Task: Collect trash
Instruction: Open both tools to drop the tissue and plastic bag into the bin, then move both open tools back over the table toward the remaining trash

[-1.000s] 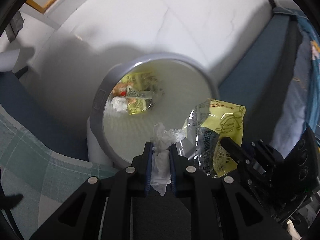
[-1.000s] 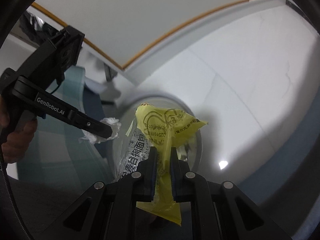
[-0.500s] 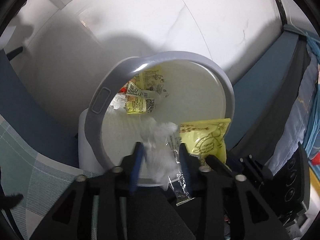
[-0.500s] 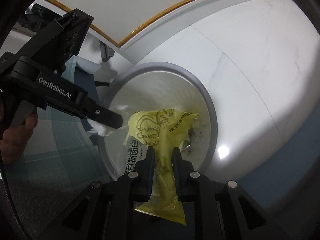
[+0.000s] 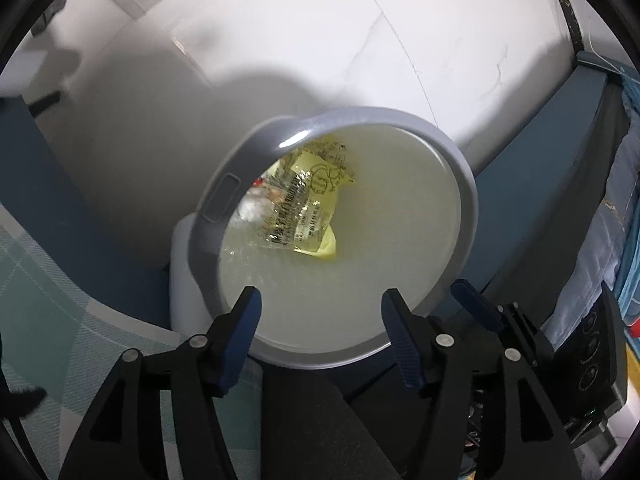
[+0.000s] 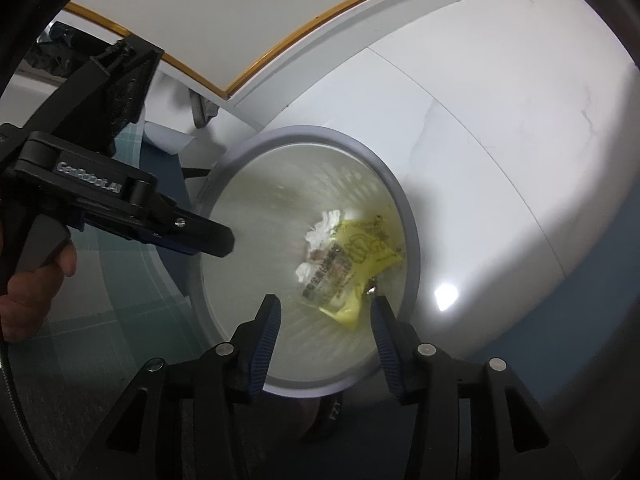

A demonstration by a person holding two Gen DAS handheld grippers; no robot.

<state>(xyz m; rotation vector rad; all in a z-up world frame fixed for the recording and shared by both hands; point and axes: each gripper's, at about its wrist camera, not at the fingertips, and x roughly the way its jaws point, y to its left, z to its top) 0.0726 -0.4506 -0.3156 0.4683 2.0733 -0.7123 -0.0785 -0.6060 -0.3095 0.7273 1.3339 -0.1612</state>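
Observation:
A round white trash bin with a grey rim (image 5: 466, 204) (image 6: 412, 248) stands on the floor below both grippers. Inside it lie a yellow and clear snack wrapper (image 5: 308, 216) (image 6: 352, 264) and crumpled white tissue (image 5: 250, 208) (image 6: 324, 228). My left gripper (image 5: 320, 312) is open and empty above the bin's near rim; it also shows in the right wrist view (image 6: 200, 236). My right gripper (image 6: 324, 320) is open and empty above the bin; its finger (image 5: 476, 304) shows in the left wrist view.
White tiled floor (image 5: 320, 40) surrounds the bin. A dark blue bed or sofa edge (image 5: 560, 152) runs at the right, with bedding (image 5: 624, 200) beyond. A green checked cloth (image 5: 60, 312) lies at the left. A wall base with an orange strip (image 6: 320, 20) is behind.
Both grippers opened over the bin. The tissue dropped from the left one and the yellow wrapper from the right one; both now lie inside the bin.

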